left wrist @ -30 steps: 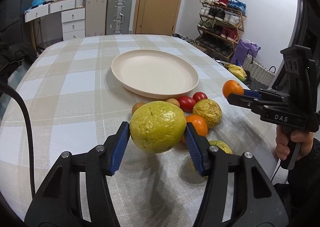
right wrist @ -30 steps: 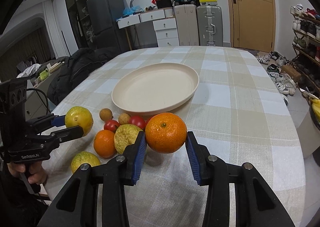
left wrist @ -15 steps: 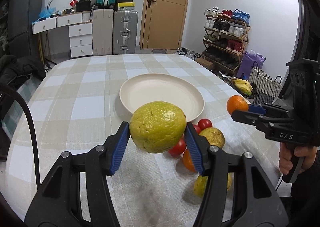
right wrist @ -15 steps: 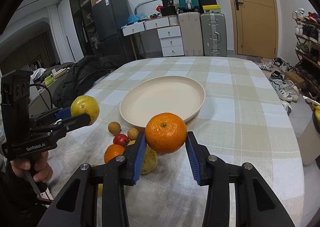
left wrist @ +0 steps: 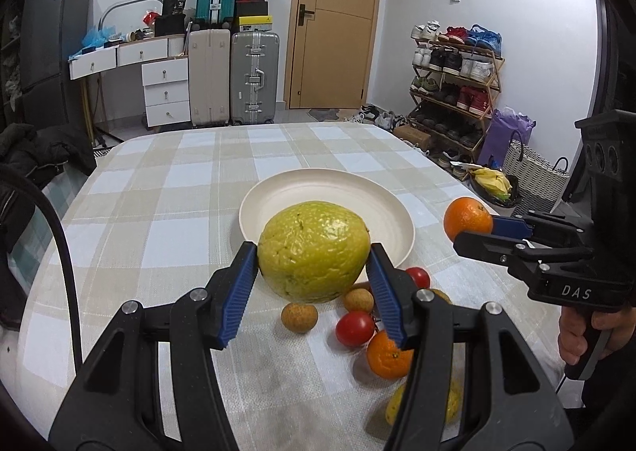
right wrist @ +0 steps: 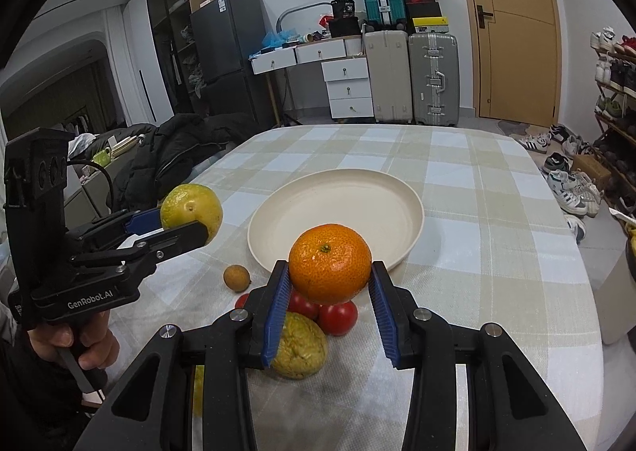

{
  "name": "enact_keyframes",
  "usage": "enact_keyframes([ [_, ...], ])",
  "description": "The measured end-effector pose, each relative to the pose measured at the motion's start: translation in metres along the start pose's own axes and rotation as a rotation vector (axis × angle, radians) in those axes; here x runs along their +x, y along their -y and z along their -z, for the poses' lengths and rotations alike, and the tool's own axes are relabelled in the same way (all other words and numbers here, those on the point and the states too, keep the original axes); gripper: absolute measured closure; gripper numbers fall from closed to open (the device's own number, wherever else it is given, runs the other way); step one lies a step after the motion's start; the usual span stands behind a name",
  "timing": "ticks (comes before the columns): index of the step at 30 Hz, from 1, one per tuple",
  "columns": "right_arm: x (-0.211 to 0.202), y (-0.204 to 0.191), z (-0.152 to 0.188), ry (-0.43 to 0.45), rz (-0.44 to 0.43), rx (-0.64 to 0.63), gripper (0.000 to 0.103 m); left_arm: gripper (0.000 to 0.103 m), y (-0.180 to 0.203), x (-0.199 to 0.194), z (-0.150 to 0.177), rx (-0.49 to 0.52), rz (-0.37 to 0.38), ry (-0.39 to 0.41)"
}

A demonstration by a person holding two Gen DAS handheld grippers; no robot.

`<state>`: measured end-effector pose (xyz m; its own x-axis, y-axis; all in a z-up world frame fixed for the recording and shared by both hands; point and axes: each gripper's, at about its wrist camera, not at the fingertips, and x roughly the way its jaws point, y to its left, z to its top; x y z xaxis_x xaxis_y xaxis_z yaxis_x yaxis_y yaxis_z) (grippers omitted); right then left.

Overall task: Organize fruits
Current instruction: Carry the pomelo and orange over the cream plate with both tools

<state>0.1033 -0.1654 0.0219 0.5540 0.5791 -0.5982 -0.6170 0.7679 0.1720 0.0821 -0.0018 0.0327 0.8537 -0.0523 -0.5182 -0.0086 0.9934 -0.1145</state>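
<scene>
Since a second ago I have raised both grippers: the cream plate point(left wrist: 391, 208) now sits lower and farther in each view, and the loose fruit lies beneath the fingers. My left gripper point(left wrist: 312, 278) is clamped on the yellow-green citrus point(left wrist: 314, 250), its blue pads pressing both flanks, held level in the air on the near side of the plate. My right gripper point(right wrist: 328, 286) is closed likewise on the orange mandarin point(right wrist: 330, 262), stem end facing the camera, also lifted off the cloth before the plate's near rim. Each tool points toward the plate; in the left view the right one enters from the right edge, a hand point(left wrist: 592, 331) on its trigger grip. Below on the checked tablecloth point(left wrist: 159, 212) rest two red tomatoes point(left wrist: 355, 327), a second orange point(left wrist: 387, 353), two brown longans point(left wrist: 299, 316) and another yellow-green fruit point(right wrist: 298, 345), clustered just beside the plate's near edge.
</scene>
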Motion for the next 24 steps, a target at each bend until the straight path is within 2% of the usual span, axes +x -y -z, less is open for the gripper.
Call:
enact_keyframes([
  [7, 0.004, -0.002, -0.012, 0.01, -0.002, 0.001, 0.062, 0.049, 0.003, 0.014, -0.004, 0.014, -0.03, 0.001],
  [24, 0.024, 0.016, -0.029, 0.0, 0.009, 0.057, 0.062, 0.049, 0.002, 0.05, -0.018, 0.008, -0.04, -0.005],
])
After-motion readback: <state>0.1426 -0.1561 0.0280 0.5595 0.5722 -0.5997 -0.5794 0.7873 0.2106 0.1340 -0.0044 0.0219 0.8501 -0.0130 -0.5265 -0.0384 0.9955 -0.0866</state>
